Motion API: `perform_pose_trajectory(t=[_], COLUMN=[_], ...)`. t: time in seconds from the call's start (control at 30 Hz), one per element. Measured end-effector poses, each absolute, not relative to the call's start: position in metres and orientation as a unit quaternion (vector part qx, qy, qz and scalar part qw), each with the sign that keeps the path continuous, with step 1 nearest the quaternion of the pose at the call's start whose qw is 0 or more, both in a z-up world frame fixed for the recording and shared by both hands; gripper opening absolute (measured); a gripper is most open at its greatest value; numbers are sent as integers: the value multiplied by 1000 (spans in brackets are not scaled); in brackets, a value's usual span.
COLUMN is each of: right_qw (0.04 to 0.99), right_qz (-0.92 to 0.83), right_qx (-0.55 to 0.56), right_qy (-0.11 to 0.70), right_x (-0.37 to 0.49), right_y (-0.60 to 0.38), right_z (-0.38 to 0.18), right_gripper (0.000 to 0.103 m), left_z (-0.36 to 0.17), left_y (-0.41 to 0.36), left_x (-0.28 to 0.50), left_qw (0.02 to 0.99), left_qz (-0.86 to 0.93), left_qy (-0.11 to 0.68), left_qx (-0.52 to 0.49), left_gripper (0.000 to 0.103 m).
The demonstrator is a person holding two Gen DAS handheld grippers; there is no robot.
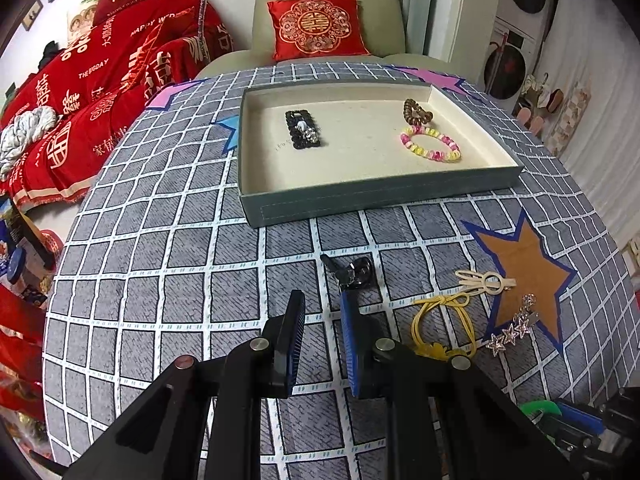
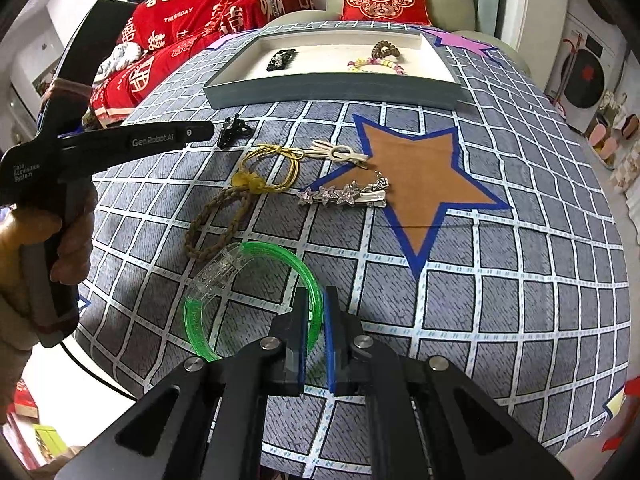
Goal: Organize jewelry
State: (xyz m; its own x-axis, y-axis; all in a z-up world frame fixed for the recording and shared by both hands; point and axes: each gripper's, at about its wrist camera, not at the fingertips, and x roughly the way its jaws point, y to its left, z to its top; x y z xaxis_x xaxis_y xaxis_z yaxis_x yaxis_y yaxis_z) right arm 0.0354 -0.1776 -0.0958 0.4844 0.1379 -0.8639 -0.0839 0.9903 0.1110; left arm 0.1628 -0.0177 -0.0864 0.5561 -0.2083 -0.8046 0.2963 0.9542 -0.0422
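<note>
While right gripper clamps green bangle, left gripper sits narrow w/ black clip at its tips.

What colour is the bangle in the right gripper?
Translucent green bangle with a clear section; clearest in the right wrist view.

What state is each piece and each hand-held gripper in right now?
right hand-held gripper: shut on the green bangle
green bangle: pinched by its band
left hand-held gripper: narrow gap, grip unclear
black claw clip: at the left tips, held or not unclear
tray: open-topped, three pieces inside
star clip: loose on cloth
cream clip: loose on cloth
yellow tie: loose on cloth
braided tie: loose on cloth
</note>
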Motion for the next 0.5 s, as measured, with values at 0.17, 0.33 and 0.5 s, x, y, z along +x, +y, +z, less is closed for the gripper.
perform_pose_trajectory(t=[0.17, 0.33, 0.5], right_qw=[861, 863, 864], right_qz=[67, 70, 69], right_qx=[35, 45, 53], right_qy=[503, 499, 496], right_x=[33, 32, 31], right_y=[-179, -183, -190], right_z=[-95, -94, -94], right_gripper=[8, 8, 8], left_z=[-84, -79, -87], left_y=[-13, -10, -18], left_x=[165, 164, 178], left_qw=[878, 893, 889], left_qz=[-137, -102, -77], left_qy=[459, 437, 450], left_qx=[20, 16, 32], left_gripper=[65, 103, 103])
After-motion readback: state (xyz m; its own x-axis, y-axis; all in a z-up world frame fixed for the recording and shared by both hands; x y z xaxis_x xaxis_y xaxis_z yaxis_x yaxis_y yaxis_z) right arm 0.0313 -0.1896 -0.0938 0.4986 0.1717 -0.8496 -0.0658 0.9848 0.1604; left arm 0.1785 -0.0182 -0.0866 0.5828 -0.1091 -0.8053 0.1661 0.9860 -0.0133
